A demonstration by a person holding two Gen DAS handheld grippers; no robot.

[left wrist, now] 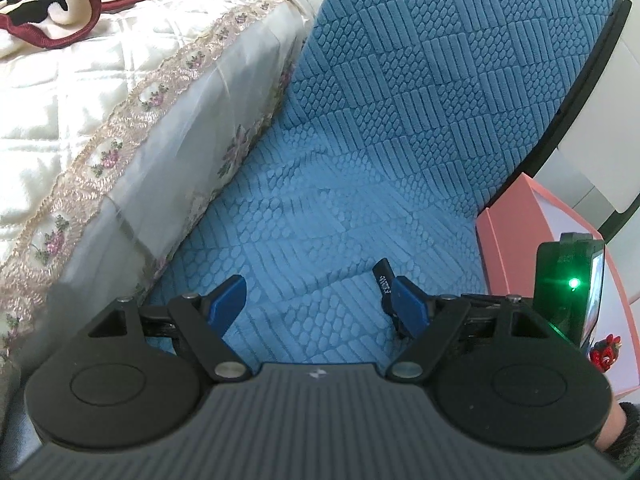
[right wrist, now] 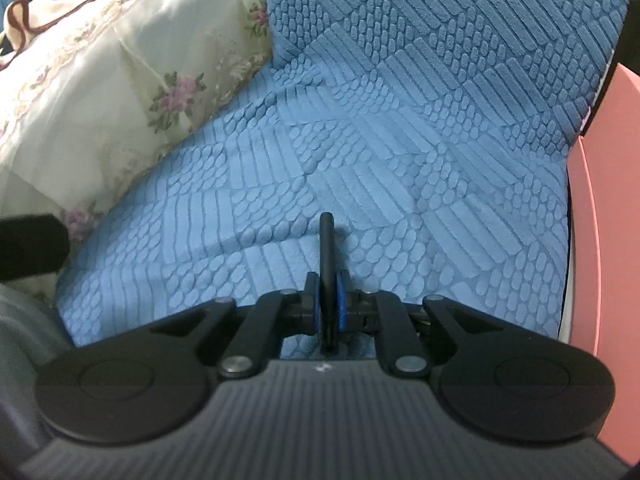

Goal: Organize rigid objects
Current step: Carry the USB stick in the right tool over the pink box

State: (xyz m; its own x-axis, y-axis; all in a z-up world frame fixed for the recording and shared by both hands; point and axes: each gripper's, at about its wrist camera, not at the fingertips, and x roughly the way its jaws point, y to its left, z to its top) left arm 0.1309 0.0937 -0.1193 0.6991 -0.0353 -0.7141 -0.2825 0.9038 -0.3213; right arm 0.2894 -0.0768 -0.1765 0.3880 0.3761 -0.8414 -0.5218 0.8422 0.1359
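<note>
Clamping a thin black bar (right wrist: 327, 268) edge-on in right claw (right wrist: 327, 307), long axis running forward over blue seat (right wrist: 400, 160); left claw (left wrist: 320, 304) spread wide, empty, just alongside.

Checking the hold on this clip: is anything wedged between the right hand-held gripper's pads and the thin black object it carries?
Nothing visible. The right hand-held gripper is shut directly on the thin black object, blue pads against both flat sides, above the blue textured seat cover.
</note>
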